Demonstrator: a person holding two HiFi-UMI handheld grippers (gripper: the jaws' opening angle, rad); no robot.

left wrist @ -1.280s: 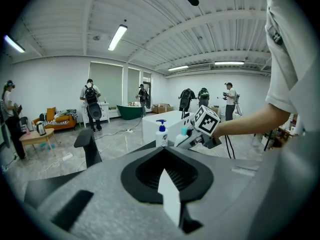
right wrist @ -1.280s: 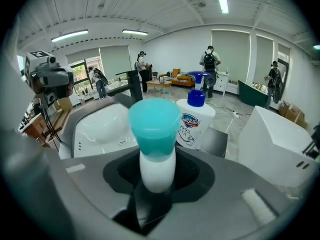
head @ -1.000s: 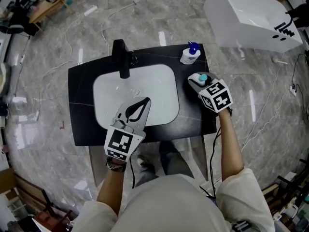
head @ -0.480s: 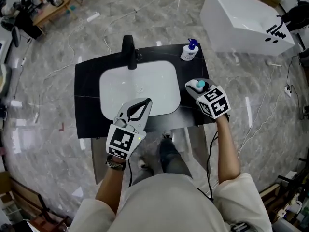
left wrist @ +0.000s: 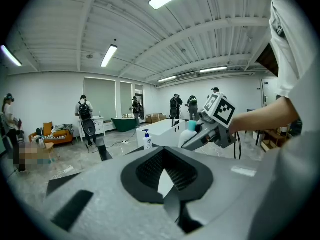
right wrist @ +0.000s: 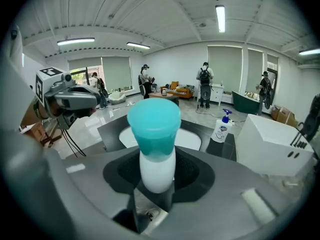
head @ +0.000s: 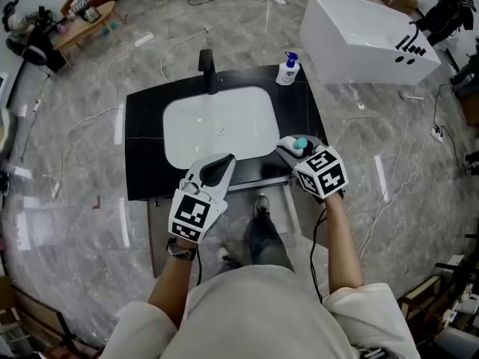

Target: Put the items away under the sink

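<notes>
My right gripper [head: 293,151] is clamped on the teal-capped white bottle [right wrist: 155,151] over the table's [head: 142,155] front right edge (pump bottle [head: 286,70] at back right corner). My left gripper's [head: 218,167] jaws are together.

In the head view the marker cube [head: 322,173] covered most of the bottle [head: 301,143] in the right tongs [head: 293,150] — only its teal cap showed. In the right gripper view the bottle's base sat hidden down between the jaws. The table [head: 142,152] top hid the space beneath the sink [head: 217,126]. The person's torso [head: 254,316] covered most of the legs [head: 268,244]. The soap [head: 287,70] label was too small to read — and the tub [right wrist: 272,146] ran off into that view's dark rim.
</notes>
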